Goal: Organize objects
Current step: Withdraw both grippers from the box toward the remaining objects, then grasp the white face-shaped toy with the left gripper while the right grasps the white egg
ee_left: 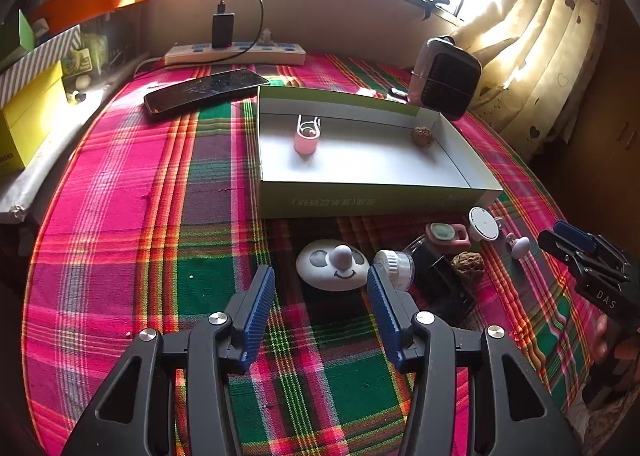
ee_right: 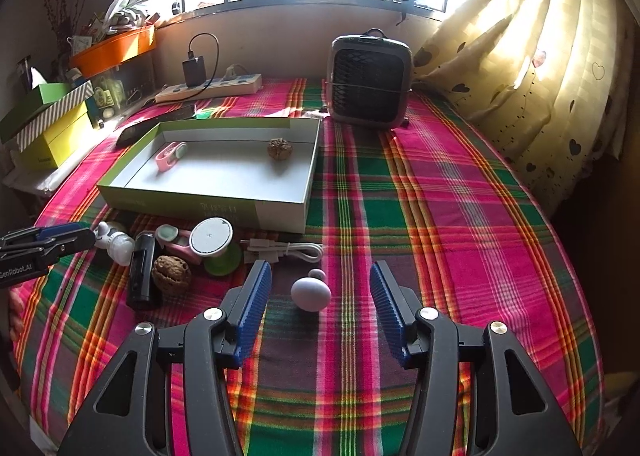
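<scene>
My left gripper (ee_left: pixel 321 288) hangs over the plaid cloth (ee_left: pixel 160 215) on the counter with its fingers (ee_left: pixel 260 304) spread wide and nothing between them; just past the tips lies a white oval toy with a smiling face (ee_left: pixel 332 266), and a clear capped piece (ee_left: pixel 394 264) sits right against the right-hand tip. My right gripper (ee_right: pixel 320 288) also has its fingers (ee_right: pixel 256 300) apart, gripping nothing, with a small white egg-shaped knob (ee_right: pixel 311 294) lying on the cloth between the tips, touching neither. To its left sits the loose clutter: a walnut (ee_right: pixel 171 274), a black oblong block (ee_right: pixel 142 268), a white round disc (ee_right: pixel 211 238), a pink-and-green piece (ee_right: pixel 176 238) and a white cable (ee_right: pixel 288 250). Behind them stands the shallow open box (ee_right: pixel 200 207), holding a pink clip (ee_right: pixel 170 155) near its left end and a second walnut (ee_right: pixel 280 147) toward the right. A small fan (ee_right: pixel 370 79) stands at the back, and a power strip (ee_right: pixel 208 89) lies near the wall.
</scene>
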`<state>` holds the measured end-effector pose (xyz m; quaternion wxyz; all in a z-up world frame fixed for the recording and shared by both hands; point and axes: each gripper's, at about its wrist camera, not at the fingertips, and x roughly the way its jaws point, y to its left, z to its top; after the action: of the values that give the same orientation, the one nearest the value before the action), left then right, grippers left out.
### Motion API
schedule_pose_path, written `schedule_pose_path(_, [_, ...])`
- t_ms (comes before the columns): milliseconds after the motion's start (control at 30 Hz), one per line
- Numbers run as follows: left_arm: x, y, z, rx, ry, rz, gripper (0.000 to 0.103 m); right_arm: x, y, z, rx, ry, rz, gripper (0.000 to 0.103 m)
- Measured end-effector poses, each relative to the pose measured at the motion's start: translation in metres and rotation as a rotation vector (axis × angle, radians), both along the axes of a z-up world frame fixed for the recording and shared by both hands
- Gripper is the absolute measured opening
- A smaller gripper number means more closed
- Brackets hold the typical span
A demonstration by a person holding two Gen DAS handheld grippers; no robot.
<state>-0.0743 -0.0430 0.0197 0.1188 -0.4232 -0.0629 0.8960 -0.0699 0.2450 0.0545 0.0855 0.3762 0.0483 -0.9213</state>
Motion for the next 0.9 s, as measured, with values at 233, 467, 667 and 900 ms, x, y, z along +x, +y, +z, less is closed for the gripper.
schedule_pose_path(233, [-0.004, 0.001, -0.003, 0.011, -0.011, -0.003, 0.047, -0.005, 0.006, -0.013, -0.016, -0.045, -0.004, 0.053])
schedule_pose_path(467, [-0.010, 0.006, -0.006, 0.024, -0.027, -0.021, 0.049, -0.015, 0.002, -0.025, -0.012, -0.091, 0.017, 0.053])
schedule_pose_path(667, [-0.017, 0.007, -0.012, 0.024, -0.052, -0.016, 0.050, -0.021, -0.001, -0.030, -0.001, -0.109, 0.027, 0.053])
schedule_pose_path(900, [-0.023, 0.006, -0.012, 0.030, -0.056, -0.002, 0.050, -0.026, 0.000, -0.032, 0.003, -0.120, 0.026, 0.053])
